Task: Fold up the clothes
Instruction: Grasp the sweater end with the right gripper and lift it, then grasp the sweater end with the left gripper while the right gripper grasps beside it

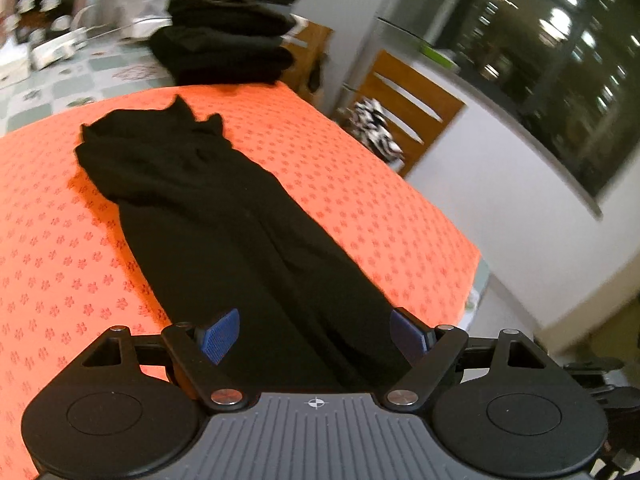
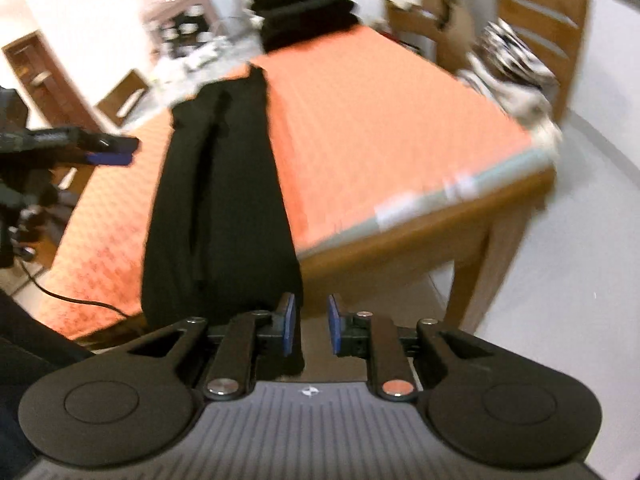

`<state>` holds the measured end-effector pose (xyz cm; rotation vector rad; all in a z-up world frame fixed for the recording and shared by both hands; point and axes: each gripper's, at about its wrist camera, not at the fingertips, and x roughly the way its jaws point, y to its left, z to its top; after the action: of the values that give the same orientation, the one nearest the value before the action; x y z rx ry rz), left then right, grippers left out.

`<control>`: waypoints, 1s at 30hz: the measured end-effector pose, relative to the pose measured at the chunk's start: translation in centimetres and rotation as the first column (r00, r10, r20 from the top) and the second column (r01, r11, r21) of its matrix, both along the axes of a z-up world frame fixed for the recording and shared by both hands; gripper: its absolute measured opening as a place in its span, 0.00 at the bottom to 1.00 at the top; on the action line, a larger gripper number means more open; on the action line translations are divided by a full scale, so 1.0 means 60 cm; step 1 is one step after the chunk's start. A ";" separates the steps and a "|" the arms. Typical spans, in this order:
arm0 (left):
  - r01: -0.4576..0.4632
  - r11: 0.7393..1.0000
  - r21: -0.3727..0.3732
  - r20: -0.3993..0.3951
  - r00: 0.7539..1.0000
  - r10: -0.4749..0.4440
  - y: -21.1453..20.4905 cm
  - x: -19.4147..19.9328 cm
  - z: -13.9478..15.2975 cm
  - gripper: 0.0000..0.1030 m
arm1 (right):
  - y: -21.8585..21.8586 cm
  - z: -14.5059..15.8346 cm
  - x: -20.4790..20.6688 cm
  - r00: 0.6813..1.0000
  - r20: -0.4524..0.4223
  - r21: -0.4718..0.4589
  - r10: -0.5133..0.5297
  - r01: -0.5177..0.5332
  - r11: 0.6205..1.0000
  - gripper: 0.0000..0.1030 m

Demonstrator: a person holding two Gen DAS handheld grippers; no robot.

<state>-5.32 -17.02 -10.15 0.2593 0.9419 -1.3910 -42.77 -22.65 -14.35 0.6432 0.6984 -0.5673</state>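
Left gripper point(image 1: 315, 334) jaws spread wide over the near end of the black trousers point(image 1: 224, 220), pads clear of the cloth. Right gripper point(image 2: 311, 330) jaws slightly apart, nothing between them, cloth just beside the left pad. Trousers lie folded lengthwise on the orange tablecloth point(image 1: 360, 184), long axis from near edge to far edge, near end overhanging. Folded black stack point(image 1: 228, 28) at far edge. Only the right wrist view shows the wooden table leg point(image 2: 472, 264).
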 end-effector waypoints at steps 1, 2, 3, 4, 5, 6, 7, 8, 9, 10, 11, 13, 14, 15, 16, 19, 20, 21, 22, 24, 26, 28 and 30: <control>-0.025 1.000 -0.006 0.000 1.000 0.025 -0.003 0.000 0.004 0.81 | -0.024 0.017 0.006 0.999 0.008 -0.009 0.040 -0.040 0.999 0.21; -0.061 0.998 -0.012 0.007 0.998 0.061 -0.005 0.000 0.008 0.81 | -0.048 0.033 0.013 0.997 0.015 -0.019 0.079 -0.079 0.997 0.21; -0.099 0.995 -0.019 0.014 0.995 0.099 -0.007 0.001 0.013 0.81 | -0.072 0.047 0.022 0.993 0.020 -0.030 0.115 -0.114 0.993 0.22; -0.143 0.989 -0.025 0.015 0.990 0.143 -0.005 0.002 0.016 0.81 | -0.098 0.060 0.034 0.987 0.022 -0.043 0.158 -0.157 0.987 0.22; -0.187 0.982 -0.032 0.014 0.982 0.188 -0.004 0.003 0.020 0.81 | -0.124 0.073 0.046 0.979 0.024 -0.056 0.201 -0.199 0.978 0.22; -0.226 0.974 -0.036 0.012 0.974 0.226 -0.001 0.004 0.023 0.81 | -0.149 0.086 0.059 0.970 0.026 -0.068 0.242 -0.239 0.969 0.22; -0.267 0.963 -0.039 0.011 0.963 0.268 0.003 0.007 0.027 0.81 | -0.169 0.096 0.070 0.961 0.030 -0.078 0.275 -0.272 0.959 0.23; -0.300 0.953 -0.044 0.012 0.954 0.301 0.008 0.010 0.032 0.81 | -0.189 0.107 0.083 0.951 0.033 -0.087 0.308 -0.304 0.949 0.23; -0.331 0.942 -0.049 0.013 0.943 0.332 0.013 0.013 0.037 0.82 | -0.208 0.117 0.096 0.940 0.034 -0.097 0.341 -0.336 0.937 0.24; -0.357 0.933 -0.051 0.021 0.933 0.359 0.017 0.017 0.042 0.82 | -0.227 0.127 0.110 0.927 0.036 -0.106 0.373 -0.367 0.924 0.25; -0.375 0.926 -0.051 0.028 0.926 0.377 0.020 0.022 0.046 0.82 | -0.247 0.137 0.127 0.915 0.038 -0.115 0.401 -0.395 0.912 0.26; -0.403 0.914 -0.053 0.035 0.914 0.405 0.027 0.036 0.054 0.82 | -0.278 0.153 0.158 0.901 0.045 -0.118 0.433 -0.425 0.897 0.27; -0.416 0.908 -0.054 0.038 0.908 0.418 0.029 0.045 0.057 0.82 | -0.292 0.160 0.174 0.895 0.048 -0.119 0.444 -0.436 0.892 0.27; -0.423 0.904 -0.057 0.041 0.904 0.426 0.031 0.056 0.059 0.82 | -0.302 0.166 0.190 0.891 0.050 -0.120 0.452 -0.444 0.888 0.27; -0.430 0.901 -0.060 0.044 0.900 0.433 0.031 0.067 0.061 0.82 | -0.313 0.172 0.206 0.887 0.051 -0.121 0.460 -0.451 0.884 0.27; -0.448 0.892 -0.058 0.048 0.891 0.451 0.030 0.103 0.063 0.82 | -0.345 0.190 0.257 0.877 0.053 -0.121 0.477 -0.469 0.875 0.32; -0.446 0.893 -0.064 0.047 0.892 0.449 0.027 0.116 0.064 0.82 | -0.351 0.193 0.273 0.877 0.051 -0.123 0.477 -0.468 0.875 0.33; -0.444 0.893 -0.072 0.045 0.893 0.447 0.025 0.130 0.066 0.83 | -0.357 0.197 0.290 0.877 0.049 -0.124 0.478 -0.469 0.874 0.35; -0.441 0.894 -0.079 0.047 0.894 0.445 0.020 0.143 0.067 0.83 | -0.363 0.198 0.307 0.874 0.045 -0.128 0.483 -0.475 0.871 0.35; -0.435 0.896 -0.094 0.053 0.896 0.440 0.011 0.171 0.069 0.84 | -0.377 0.203 0.339 0.868 0.036 -0.129 0.496 -0.488 0.863 0.35; -0.435 0.895 -0.099 0.050 0.896 0.441 -0.001 0.201 0.071 0.84 | -0.388 0.202 0.369 0.867 0.033 -0.129 0.497 -0.490 0.862 0.35; -0.440 0.892 -0.102 0.034 0.895 0.446 -0.012 0.231 0.071 0.84 | -0.405 0.201 0.402 0.867 0.031 -0.121 0.498 -0.491 0.862 0.35; -0.454 0.885 -0.103 0.015 0.889 0.458 -0.028 0.265 0.068 0.84 | -0.421 0.198 0.432 0.865 0.031 -0.115 0.500 -0.494 0.862 0.35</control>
<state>10.55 -18.72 -6.07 -0.0139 0.8340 -0.9861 -16.85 -47.89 -2.44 0.3563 0.7389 -0.0995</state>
